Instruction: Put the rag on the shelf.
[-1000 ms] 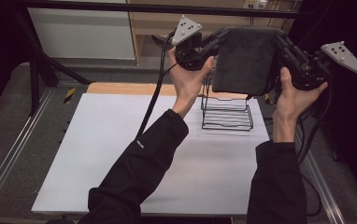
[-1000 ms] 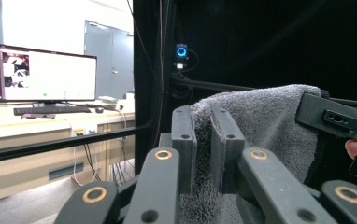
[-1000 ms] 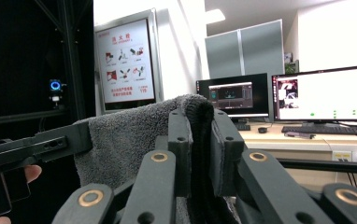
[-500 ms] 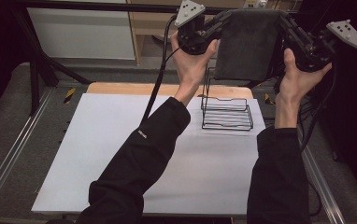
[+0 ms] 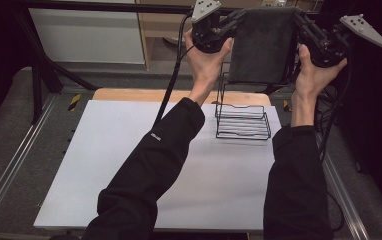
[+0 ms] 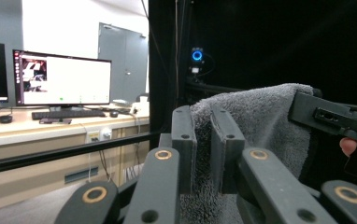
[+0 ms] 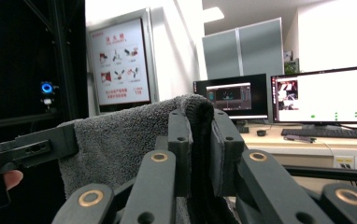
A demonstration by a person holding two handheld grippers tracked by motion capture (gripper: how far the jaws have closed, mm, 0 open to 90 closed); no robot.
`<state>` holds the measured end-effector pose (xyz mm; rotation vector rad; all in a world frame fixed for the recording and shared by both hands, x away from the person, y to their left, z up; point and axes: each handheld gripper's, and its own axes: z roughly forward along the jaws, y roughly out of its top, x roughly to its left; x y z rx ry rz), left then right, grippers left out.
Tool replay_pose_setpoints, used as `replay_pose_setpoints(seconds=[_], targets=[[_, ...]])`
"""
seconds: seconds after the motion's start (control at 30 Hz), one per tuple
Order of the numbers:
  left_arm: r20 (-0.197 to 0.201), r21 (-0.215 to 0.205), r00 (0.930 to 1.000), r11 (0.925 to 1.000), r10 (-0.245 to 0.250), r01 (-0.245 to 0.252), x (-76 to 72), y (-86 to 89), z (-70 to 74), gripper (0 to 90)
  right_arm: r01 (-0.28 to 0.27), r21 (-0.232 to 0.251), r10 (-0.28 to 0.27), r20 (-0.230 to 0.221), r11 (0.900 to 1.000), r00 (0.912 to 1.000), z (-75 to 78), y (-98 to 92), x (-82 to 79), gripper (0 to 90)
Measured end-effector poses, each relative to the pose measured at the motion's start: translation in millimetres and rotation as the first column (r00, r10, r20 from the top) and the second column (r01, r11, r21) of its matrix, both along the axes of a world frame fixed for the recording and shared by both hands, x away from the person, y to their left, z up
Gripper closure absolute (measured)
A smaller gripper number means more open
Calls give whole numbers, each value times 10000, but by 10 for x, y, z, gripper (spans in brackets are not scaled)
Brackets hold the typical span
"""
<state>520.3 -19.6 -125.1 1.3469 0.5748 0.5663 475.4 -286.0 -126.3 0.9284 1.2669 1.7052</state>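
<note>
Dark grey towel (image 5: 262,47) hangs spread between the two tools, raised well above the worktop (image 5: 129,150). Left hand-held gripper (image 5: 236,21) is clamped on one top corner, right hand-held gripper (image 5: 299,20) on the other; jaws nearly closed, terry pinched between the pads. Holding both corners apart keeps the cloth flat and taut, likely for draping over the black wire rack (image 5: 242,120) directly below them.

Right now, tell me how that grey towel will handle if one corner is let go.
The grey towel probably flops: it hangs limp between the left tool and right tool. Its thick pile likely grips well. It seems light.
</note>
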Motion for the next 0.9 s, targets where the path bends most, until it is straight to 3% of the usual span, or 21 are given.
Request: replay_pose_setpoints(seconds=[0.37,0.5,0.9], targets=[[-75,339,9994,9989,328,-325,205,20,-46,814,-77,-213,74,-175,9997,9998,-45,30,218,812],[-98,620,9995,9976,305,-298,230,9,-123,814,-101,-348,88,-366,9993,9993,-125,12,252,812],[-192,1123,9998,9937,85,-62,221,-6,-358,814,-357,-93,348,-885,9993,9955,-406,-65,233,811]])
